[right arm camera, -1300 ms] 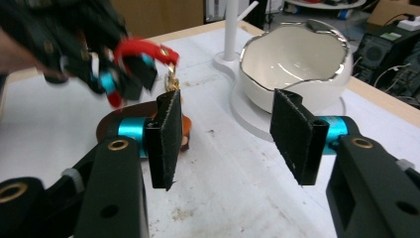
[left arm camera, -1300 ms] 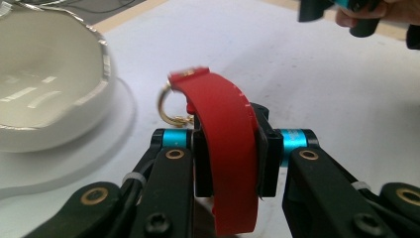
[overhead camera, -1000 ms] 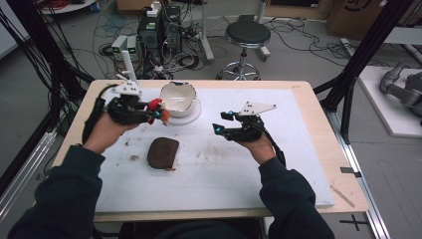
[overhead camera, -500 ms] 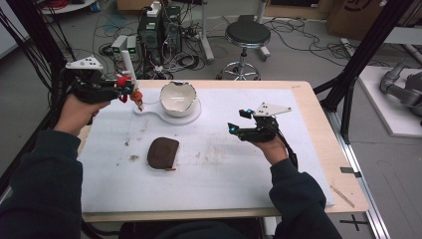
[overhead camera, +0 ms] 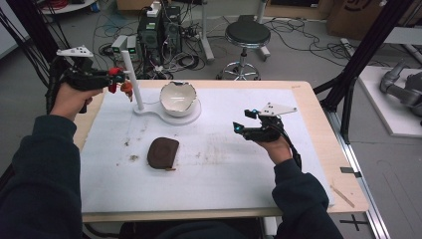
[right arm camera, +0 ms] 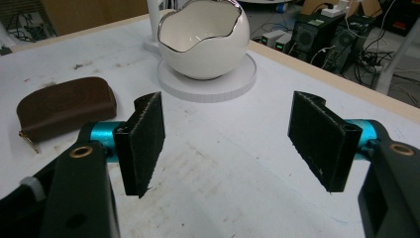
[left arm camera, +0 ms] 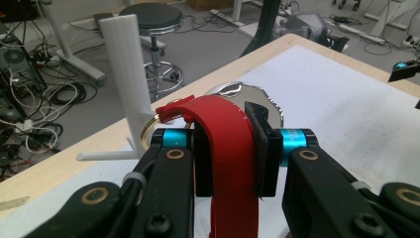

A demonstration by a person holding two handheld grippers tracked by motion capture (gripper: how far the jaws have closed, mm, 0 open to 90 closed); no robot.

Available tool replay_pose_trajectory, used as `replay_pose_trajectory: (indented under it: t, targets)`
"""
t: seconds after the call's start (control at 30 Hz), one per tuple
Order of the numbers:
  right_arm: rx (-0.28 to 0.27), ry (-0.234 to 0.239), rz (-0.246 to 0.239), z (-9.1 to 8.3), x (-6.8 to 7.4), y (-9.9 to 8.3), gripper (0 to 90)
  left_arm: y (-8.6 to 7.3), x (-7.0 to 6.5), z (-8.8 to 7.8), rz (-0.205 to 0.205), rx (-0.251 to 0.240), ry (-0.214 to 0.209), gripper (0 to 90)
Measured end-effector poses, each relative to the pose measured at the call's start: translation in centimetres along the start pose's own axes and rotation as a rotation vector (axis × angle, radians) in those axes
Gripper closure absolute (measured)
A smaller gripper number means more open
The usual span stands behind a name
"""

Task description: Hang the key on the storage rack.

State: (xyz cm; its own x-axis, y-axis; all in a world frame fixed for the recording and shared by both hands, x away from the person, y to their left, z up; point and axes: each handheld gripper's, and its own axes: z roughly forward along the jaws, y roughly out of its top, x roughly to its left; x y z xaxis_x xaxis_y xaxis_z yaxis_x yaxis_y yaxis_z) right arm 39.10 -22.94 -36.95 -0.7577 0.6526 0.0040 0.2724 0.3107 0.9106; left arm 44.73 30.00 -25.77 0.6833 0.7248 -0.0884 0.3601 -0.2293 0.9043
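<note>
Fingers of the left gripper (overhead camera: 113, 79) are clamped on a red curved strap (left arm camera: 225, 148), raised beside the white post (overhead camera: 132, 79) as if for hanging, while the right gripper (overhead camera: 243, 129) is held wide and empty above the table (overhead camera: 318, 149), near the brown pouch (overhead camera: 163, 152).

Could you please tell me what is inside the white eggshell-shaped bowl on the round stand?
The white bowl shows a glossy, bare inner wall in the right gripper view; its near rim hides the bottom, so any contents there cannot be seen.
</note>
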Motion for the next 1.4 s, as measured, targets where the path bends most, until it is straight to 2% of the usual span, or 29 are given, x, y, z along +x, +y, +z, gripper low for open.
replay_pose_trajectory:
  t: [0.17,0.23,0.3,0.47,0.6,0.73,0.87,1.0,1.23,1.3,1.4]
  targets:
    - [0.001,-0.001,0.003,0.0,-0.1,0.0,31.0,0.5,0.2,0.1,0.001,-0.004,-0.011,75.1]
    - [0.003,-0.002,0.007,0.0,-0.1,-0.1,30.9,0.8,0.2,0.3,0.001,0.008,0.0,75.1]
    - [0.0,0.0,0.002,0.0,-0.1,0.0,31.0,0.9,0.5,0.7,-0.016,0.012,0.007,75.2]
    - [-0.004,-0.006,0.005,-0.3,-0.2,-0.1,31.0,1.0,0.7,1.2,-0.025,0.016,0.011,75.1]
    - [-0.006,-0.001,0.01,-0.4,-0.3,-0.3,31.0,1.0,1.2,1.9,-0.05,0.024,0.036,75.1]
    - [-0.002,-0.004,0.008,-0.5,-0.4,-0.4,31.0,0.8,1.5,2.4,-0.092,-0.017,0.021,75.1]
    - [-0.002,-0.004,0.01,-0.6,-0.5,-0.5,31.0,0.7,1.5,2.6,-0.104,-0.028,0.008,75.0]
    - [-0.001,-0.002,0.007,-0.6,-0.4,-0.5,31.1,0.3,1.9,2.4,-0.137,-0.058,-0.008,75.0]
    - [0.006,0.001,0.006,-0.4,-0.2,-0.5,31.1,0.4,1.8,3.1,-0.147,-0.068,0.0,75.8]
    - [0.013,0.004,0.005,-0.3,-0.1,-0.5,31.2,0.4,1.8,3.3,-0.155,-0.069,0.003,71.1]
    - [0.012,0.004,0.001,-0.4,-0.2,-0.5,31.2,0.4,1.8,3.5,-0.175,-0.098,0.026,55.2]
